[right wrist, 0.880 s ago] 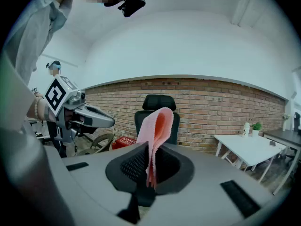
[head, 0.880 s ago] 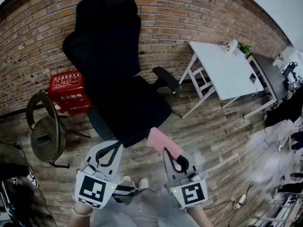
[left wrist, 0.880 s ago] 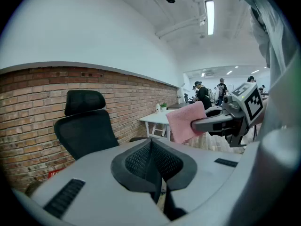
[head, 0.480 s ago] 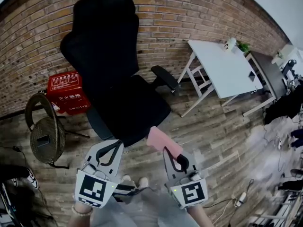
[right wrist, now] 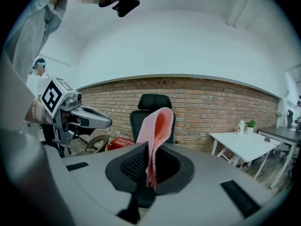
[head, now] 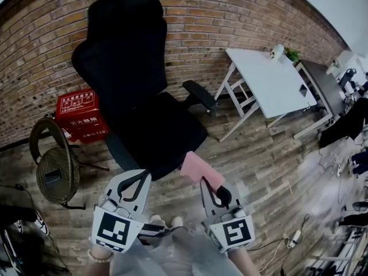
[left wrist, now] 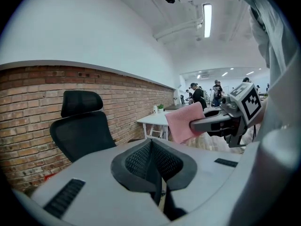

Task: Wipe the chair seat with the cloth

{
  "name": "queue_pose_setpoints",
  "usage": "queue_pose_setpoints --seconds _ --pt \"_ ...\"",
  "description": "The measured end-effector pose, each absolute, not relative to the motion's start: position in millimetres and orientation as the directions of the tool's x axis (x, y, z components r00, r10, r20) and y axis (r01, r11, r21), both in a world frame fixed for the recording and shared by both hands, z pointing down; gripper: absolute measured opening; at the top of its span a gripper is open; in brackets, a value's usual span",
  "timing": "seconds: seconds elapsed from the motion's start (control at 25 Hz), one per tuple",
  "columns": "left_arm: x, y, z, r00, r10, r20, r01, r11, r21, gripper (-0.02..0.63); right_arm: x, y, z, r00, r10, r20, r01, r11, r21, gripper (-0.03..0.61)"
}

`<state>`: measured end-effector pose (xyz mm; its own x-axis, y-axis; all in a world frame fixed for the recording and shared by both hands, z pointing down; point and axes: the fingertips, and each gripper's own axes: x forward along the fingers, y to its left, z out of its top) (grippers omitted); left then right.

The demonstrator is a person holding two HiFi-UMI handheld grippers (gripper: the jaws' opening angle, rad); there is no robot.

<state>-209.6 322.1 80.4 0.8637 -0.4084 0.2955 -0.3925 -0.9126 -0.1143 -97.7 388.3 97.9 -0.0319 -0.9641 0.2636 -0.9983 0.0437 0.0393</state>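
Two grippers sit nearest, side by side above the person's shoes [head: 173, 220] and the wood floor [head: 259, 154]. The left gripper [head: 140, 179] has its jaws pressed together with nothing between them, and its tip stops just short of the seat's front edge. The right gripper [head: 210, 187] is clamped on a pink cloth [head: 199, 168]. In the right gripper view the cloth stands up out of the jaws and flops over at the top.

From the head view the cloth's far corner meets the front right corner of the black chair seat [head: 164, 132]. Whether the two touch cannot be told. The seat is bare across its whole surface, with its front edge turned toward the grippers. One armrest [head: 201, 95] juts out on the right, toward the legs of a white table [head: 270, 82]. Between that armrest, the table legs and the right gripper lies a broad strip of bare floor.

Room is tighter on the left. A wicker chair [head: 54, 163] stands near the seat's left side, and a red box [head: 82, 114] sits just behind it, beside the tall backrest [head: 121, 50].

Farthest off, a brick wall [head: 230, 16] runs behind the chair, the box and the table. The backrest rises close in front of it.
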Motion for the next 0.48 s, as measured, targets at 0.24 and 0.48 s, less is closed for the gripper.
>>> queue_pose_setpoints --seconds 0.24,0.48 --pt "-215 313 82 0.885 -0.368 0.286 -0.348 -0.930 -0.119 0.018 -106 384 98 0.008 -0.971 0.241 -0.998 0.006 0.059 0.051" --pt "-201 305 81 0.892 -0.352 0.283 -0.332 -0.936 -0.117 0.018 -93 381 99 0.033 -0.967 0.254 -0.998 -0.018 0.059 0.051"
